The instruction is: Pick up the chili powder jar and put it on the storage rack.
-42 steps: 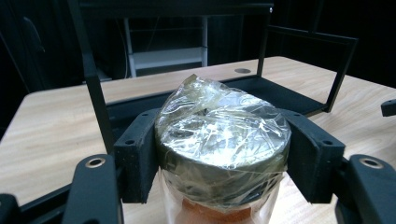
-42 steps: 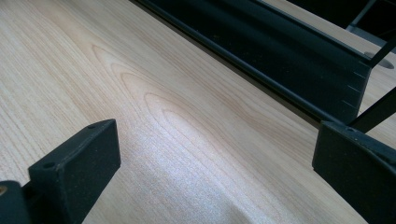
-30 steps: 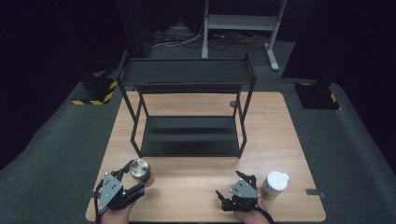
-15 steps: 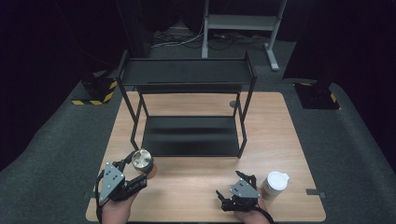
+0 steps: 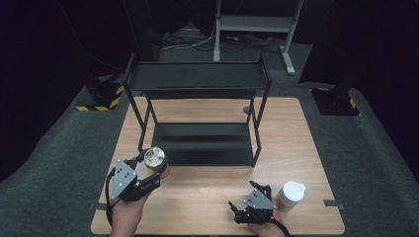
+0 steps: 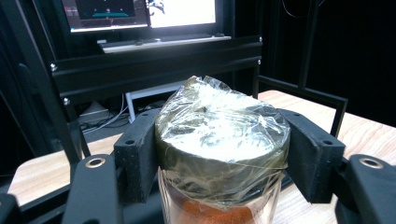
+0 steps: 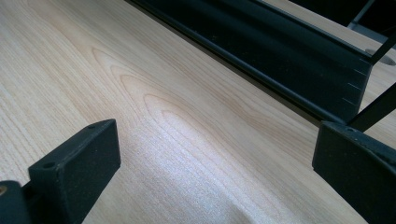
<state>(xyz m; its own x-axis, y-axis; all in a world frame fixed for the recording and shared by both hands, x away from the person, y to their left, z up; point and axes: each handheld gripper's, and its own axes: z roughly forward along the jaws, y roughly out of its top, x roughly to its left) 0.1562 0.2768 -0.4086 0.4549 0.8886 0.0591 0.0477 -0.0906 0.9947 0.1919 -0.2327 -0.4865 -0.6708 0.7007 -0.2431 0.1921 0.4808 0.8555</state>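
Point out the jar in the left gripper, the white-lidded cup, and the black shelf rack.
jar (image 6: 219, 135): left gripper view, on its plastic-wrapped lid.
white-lidded cup (image 5: 291, 190): high view, on the lid.
black shelf rack (image 5: 197, 76): high view, on the top shelf.

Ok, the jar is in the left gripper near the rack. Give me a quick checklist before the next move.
1. Grip: left gripper jaws press both sides of the jar at its wrapped lid. Ok.
2. Jar upright: it looks upright in the left gripper view. Ok.
3. Jar off the table: cannot tell from the pictures.
4. Rack lower shelf: bare, room for the jar. Ok.
5. Path: the rack's front left post stands close to the jar. Not ok, steer around it.
6. Right gripper: open, nothing between the jaws, apart from the cup. Ok.
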